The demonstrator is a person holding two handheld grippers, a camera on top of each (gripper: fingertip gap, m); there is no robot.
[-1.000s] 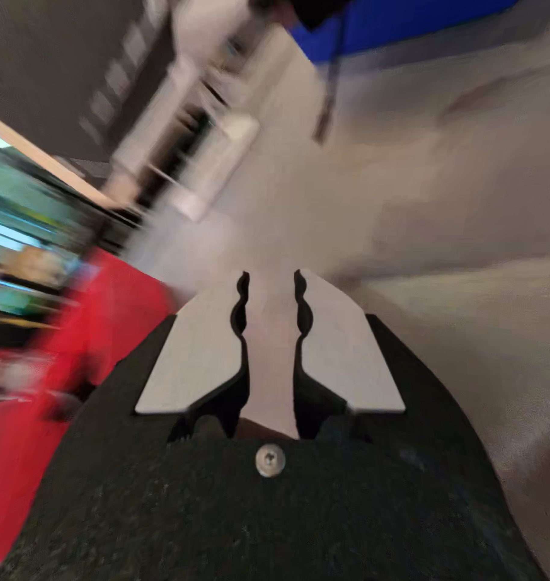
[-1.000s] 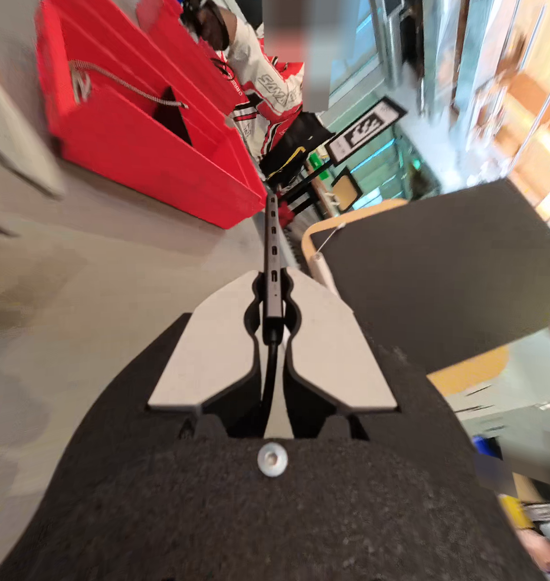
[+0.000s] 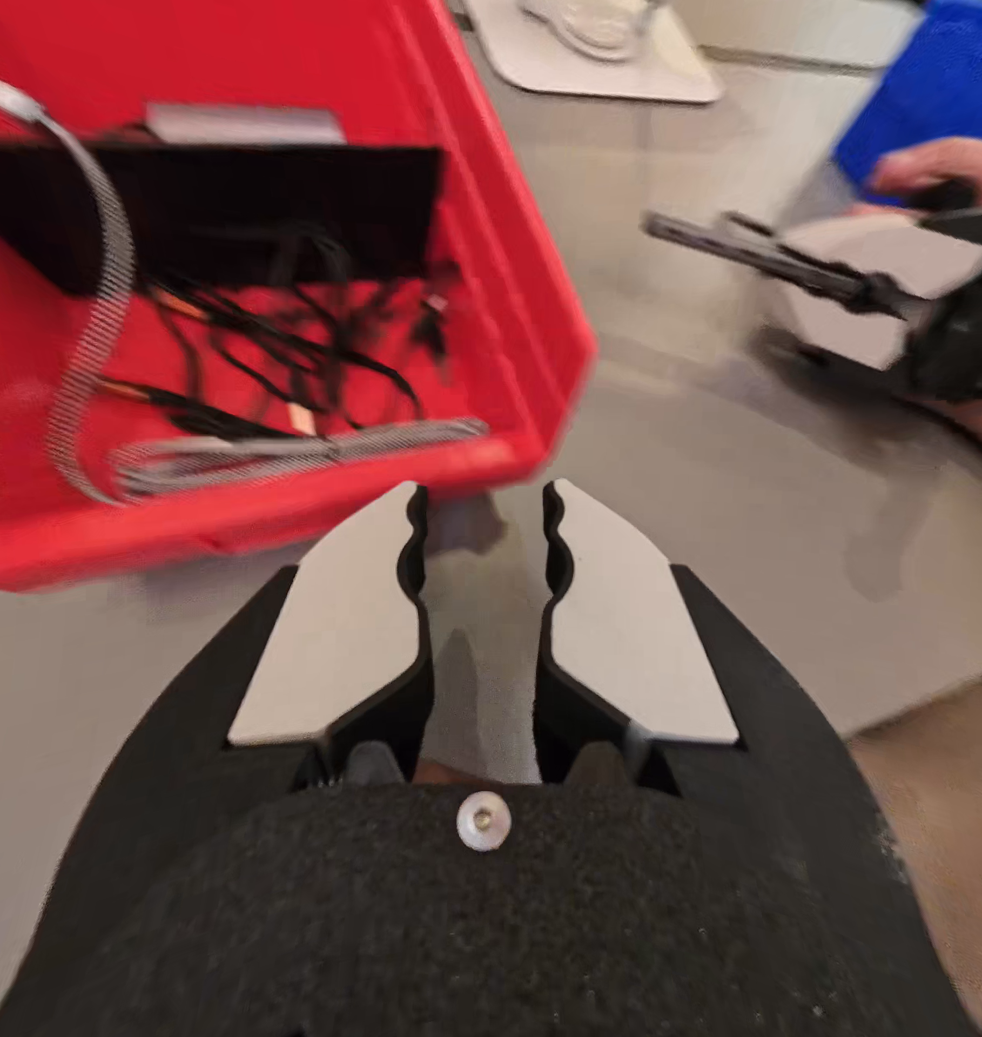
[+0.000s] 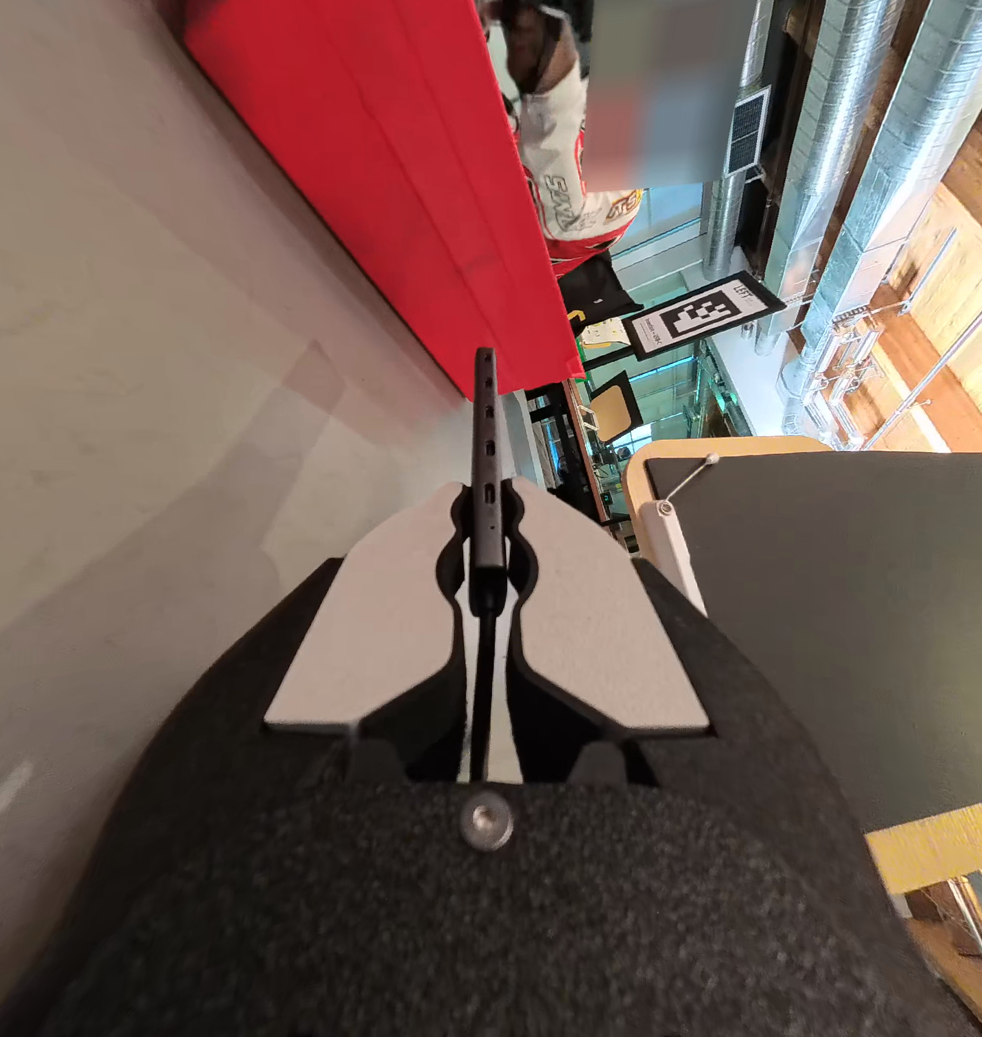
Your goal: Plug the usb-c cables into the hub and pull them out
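Just beside red bin's rim (image 3: 287,522), left gripper (image 3: 483,505) agape.

The bin (image 3: 494,314) stood on the counter (image 3: 702,533), ahead and left of the left hand-held gripper (image 3: 482,505). Inside the bin lay the cables (image 3: 287,359), with a braided cable (image 3: 287,454) along its near wall. To the right, well apart from the bin, the right hand-held gripper (image 3: 848,292) held the hub (image 4: 487,477), which pointed toward the bin. Behind it, at the counter's far right, stood another bin (image 3: 937,84).
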